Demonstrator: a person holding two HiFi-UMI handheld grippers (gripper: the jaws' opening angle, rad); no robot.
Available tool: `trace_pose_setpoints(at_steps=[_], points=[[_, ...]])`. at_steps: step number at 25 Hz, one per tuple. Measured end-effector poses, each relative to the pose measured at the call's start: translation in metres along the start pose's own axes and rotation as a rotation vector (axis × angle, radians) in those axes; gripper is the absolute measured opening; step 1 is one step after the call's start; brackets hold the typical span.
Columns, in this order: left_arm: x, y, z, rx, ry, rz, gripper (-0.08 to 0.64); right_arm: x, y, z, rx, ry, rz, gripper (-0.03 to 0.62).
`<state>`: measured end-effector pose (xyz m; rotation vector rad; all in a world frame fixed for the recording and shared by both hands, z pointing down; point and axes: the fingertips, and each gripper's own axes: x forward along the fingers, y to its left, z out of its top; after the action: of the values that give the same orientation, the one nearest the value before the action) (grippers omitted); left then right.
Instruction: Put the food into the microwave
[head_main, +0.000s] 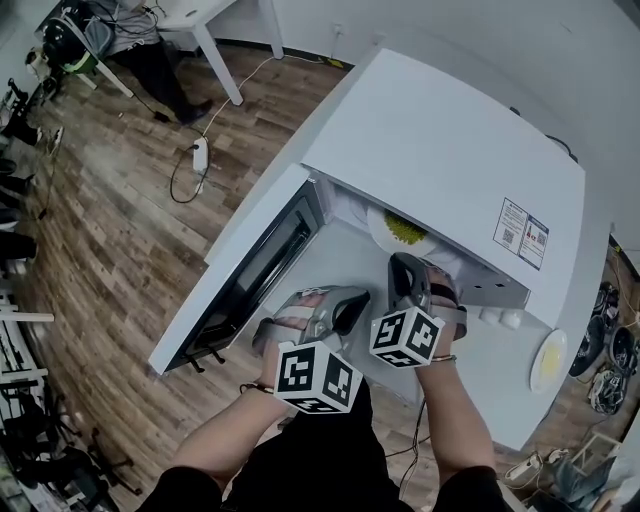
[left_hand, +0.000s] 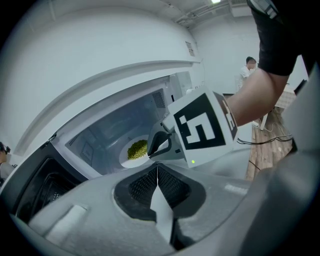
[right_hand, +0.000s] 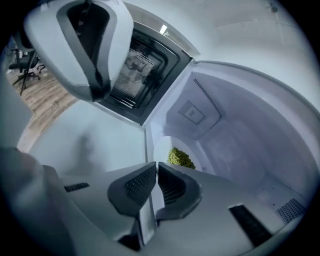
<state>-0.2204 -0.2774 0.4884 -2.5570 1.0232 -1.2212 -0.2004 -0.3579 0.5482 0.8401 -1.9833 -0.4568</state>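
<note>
A white microwave (head_main: 440, 140) stands with its door (head_main: 255, 270) swung open to the left. Inside the cavity sits a white plate (head_main: 380, 228) with a heap of green food (head_main: 402, 230); the food (left_hand: 137, 148) shows in the left gripper view and, as a green heap (right_hand: 180, 157), in the right gripper view. My right gripper (head_main: 405, 268) is at the cavity mouth just short of the plate, jaws together with nothing between them. My left gripper (head_main: 350, 310) is beside it near the door, shut and empty. Its jaws (right_hand: 95, 85) show in the right gripper view.
The microwave sits on a white table (head_main: 500, 390), with a small yellow-centred plate (head_main: 550, 360) at its right end. A power strip and cable (head_main: 200, 155) lie on the wood floor. A person (left_hand: 248, 67) stands far off in the room.
</note>
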Motion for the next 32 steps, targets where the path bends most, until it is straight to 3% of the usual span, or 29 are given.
trace_pose_setpoints(at_steps=[5,17,22,26,29,32], points=[[0.0,0.002,0.002,0.001,0.003,0.004,0.009,0.01,-0.013,-0.005,0.051,0.022,-0.047,0.026],[-0.021,-0.013,-0.005,-0.058,0.026,-0.045,0.009,0.024,-0.04,-0.006,0.164,0.024,-0.058,0.028],[-0.051,-0.022,-0.001,-0.116,-0.023,-0.031,0.009,-0.019,-0.033,0.021,0.242,-0.084,-0.074,0.029],[-0.083,-0.028,0.003,-0.203,-0.09,-0.005,0.009,-0.064,-0.008,0.042,0.292,-0.142,-0.009,0.028],[-0.114,-0.033,0.007,-0.232,-0.137,-0.002,0.009,-0.103,0.014,0.059,0.338,-0.171,0.056,0.028],[-0.146,-0.041,0.014,-0.259,-0.199,-0.013,0.009,-0.149,0.031,0.07,0.373,-0.189,0.07,0.028]])
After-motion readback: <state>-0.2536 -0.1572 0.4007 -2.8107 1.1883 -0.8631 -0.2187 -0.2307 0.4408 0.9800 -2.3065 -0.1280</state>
